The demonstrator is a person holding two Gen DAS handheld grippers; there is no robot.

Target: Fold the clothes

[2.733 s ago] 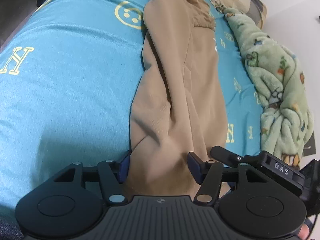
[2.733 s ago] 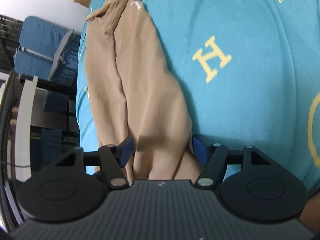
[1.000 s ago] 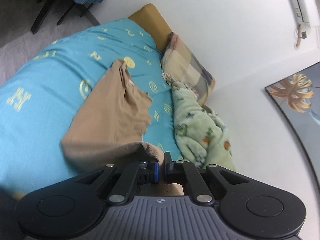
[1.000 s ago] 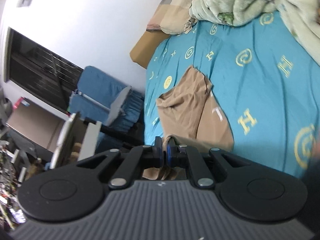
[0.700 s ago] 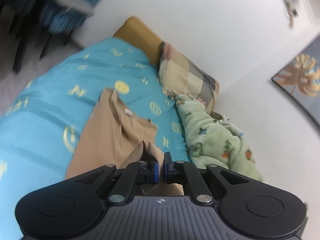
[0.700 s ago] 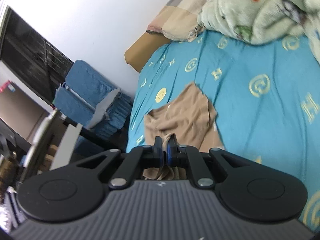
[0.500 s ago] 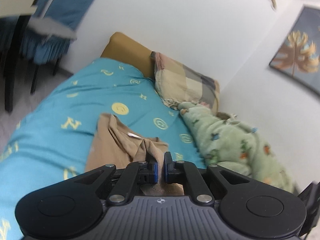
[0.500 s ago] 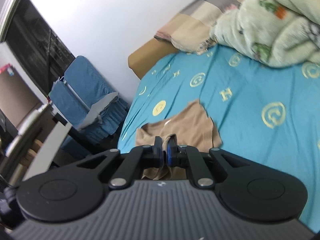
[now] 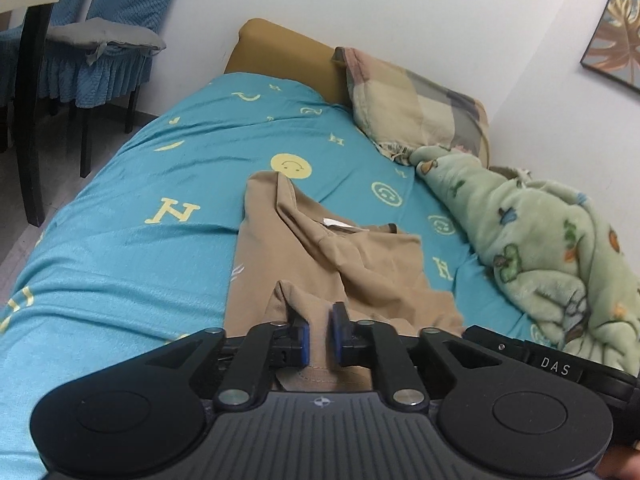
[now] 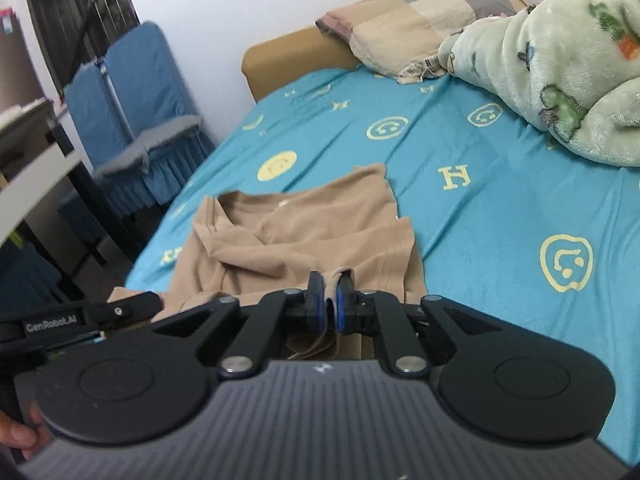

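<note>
Mid-fold on the tan shirt (image 9: 332, 256): it lies on the teal bed sheet (image 9: 132, 208) about mid-width, collar end toward the head edge of the bed, and I've got its bottom hem brought up over the body toward the collar. My left gripper (image 9: 319, 338) has just been opening; there's a visible gap between the blue pads (image 9: 335, 332) and the fabric bunch sits loosely between them, not pinched. My right gripper (image 10: 328, 304) has also just started opening, but it stands narrow, with a thin fold of cloth between its pads that looks still caught, so I count that side as holding. The green blanket (image 9: 560, 248) is heaped along the wall-side edge, the plaid pillow (image 9: 412, 104) sits at the head corner, and both are clear of the shirt. My judgement: this is the release step of the lengthwise fold. Next I need to open both fully, back out without dragging the hem, then check the edges line up.
</note>
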